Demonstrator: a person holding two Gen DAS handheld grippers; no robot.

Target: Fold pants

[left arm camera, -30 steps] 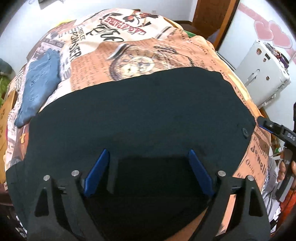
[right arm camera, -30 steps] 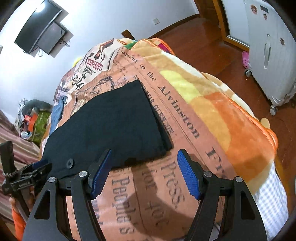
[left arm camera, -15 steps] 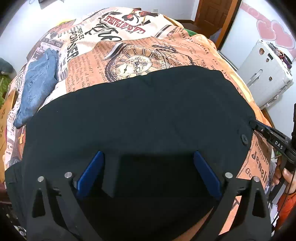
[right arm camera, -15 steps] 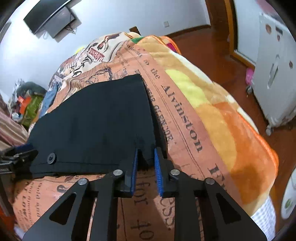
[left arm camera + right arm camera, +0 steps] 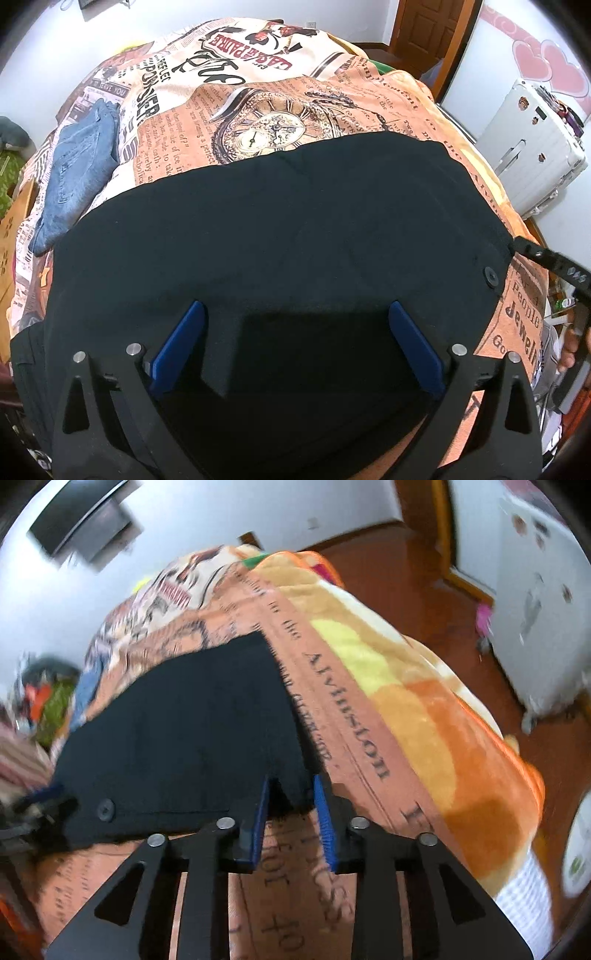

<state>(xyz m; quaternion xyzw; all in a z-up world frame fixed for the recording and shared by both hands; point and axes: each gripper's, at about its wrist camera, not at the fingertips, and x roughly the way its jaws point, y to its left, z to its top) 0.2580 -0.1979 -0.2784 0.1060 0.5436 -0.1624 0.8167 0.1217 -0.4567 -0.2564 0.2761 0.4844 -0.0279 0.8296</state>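
Black pants [image 5: 280, 236] lie spread on a bed with a newspaper-print blanket [image 5: 258, 92]. My left gripper [image 5: 295, 343] is open, its blue pads wide apart just above the near part of the pants. My right gripper [image 5: 291, 797] is shut on the near right corner of the black pants [image 5: 177, 731], with cloth pinched between the blue pads. A black button [image 5: 105, 808] shows near the pants' edge, also in the left wrist view [image 5: 491, 275]. The right gripper shows at the right edge of the left wrist view [image 5: 546, 258].
Folded blue jeans [image 5: 77, 170] lie on the bed's far left. A white suitcase [image 5: 535, 158] stands on the wooden floor to the right of the bed. A dark screen [image 5: 85, 528] hangs on the wall. A door [image 5: 428, 33] is at the back.
My right gripper closed on the pants' corner from wide open, and now lifts it slightly; that view is blurred by motion. The left gripper stays open and has shifted a little over the pants.
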